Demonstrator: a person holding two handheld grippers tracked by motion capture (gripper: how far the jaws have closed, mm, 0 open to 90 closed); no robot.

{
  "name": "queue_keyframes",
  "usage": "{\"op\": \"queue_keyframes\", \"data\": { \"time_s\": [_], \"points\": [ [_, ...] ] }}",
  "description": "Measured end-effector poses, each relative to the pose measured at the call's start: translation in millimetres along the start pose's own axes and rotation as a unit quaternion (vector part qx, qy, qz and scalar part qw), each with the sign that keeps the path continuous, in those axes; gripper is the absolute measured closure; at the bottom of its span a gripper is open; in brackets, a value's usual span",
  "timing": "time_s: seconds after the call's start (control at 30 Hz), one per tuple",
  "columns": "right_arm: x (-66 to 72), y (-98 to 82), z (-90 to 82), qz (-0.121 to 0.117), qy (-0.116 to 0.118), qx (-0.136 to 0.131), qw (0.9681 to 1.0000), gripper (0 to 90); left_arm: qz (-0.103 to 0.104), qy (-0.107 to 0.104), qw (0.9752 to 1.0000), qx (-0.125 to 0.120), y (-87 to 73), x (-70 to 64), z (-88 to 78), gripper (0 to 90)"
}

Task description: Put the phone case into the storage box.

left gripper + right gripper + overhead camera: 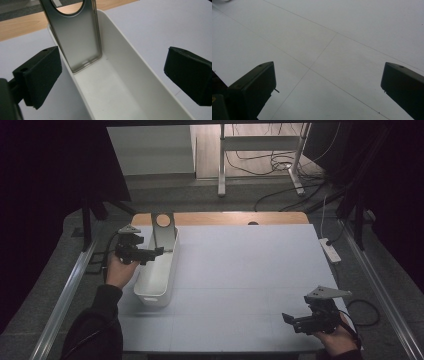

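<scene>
A long white bin (159, 272) stands on the white table at the left. A grey metal plate with a round hole (162, 234) leans upright in the bin's far end; in the left gripper view the plate (77, 37) rests against the bin's wall (130, 60). My left gripper (156, 253) hovers over the bin's left rim, open, its jaws wide apart with nothing between them. My right gripper (290, 319) is low over the table's near right corner, open, with bare table surface (324, 57) between its jaws.
A white power strip (330, 249) lies off the table's right edge. A wooden strip (225, 218) runs along the table's far edge. Metal rails flank the table on both sides. A desk frame with cables stands on the floor beyond.
</scene>
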State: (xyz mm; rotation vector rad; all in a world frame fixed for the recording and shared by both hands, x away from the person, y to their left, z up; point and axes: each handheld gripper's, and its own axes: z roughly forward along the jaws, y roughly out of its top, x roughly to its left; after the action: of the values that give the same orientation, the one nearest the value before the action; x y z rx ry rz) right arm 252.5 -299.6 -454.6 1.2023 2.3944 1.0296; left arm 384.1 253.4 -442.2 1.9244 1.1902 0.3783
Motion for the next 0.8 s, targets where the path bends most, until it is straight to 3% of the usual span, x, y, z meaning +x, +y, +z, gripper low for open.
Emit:
{"op": "queue_keyframes", "data": {
  "time_s": [0.8],
  "points": [
    [0.4,-0.8,-2.1,-0.003,0.006,-0.009,0.9999,0.0,0.01,0.001,0.9998,-0.017,-8.1,-20.1,-12.8,2.7]
  ]
}}
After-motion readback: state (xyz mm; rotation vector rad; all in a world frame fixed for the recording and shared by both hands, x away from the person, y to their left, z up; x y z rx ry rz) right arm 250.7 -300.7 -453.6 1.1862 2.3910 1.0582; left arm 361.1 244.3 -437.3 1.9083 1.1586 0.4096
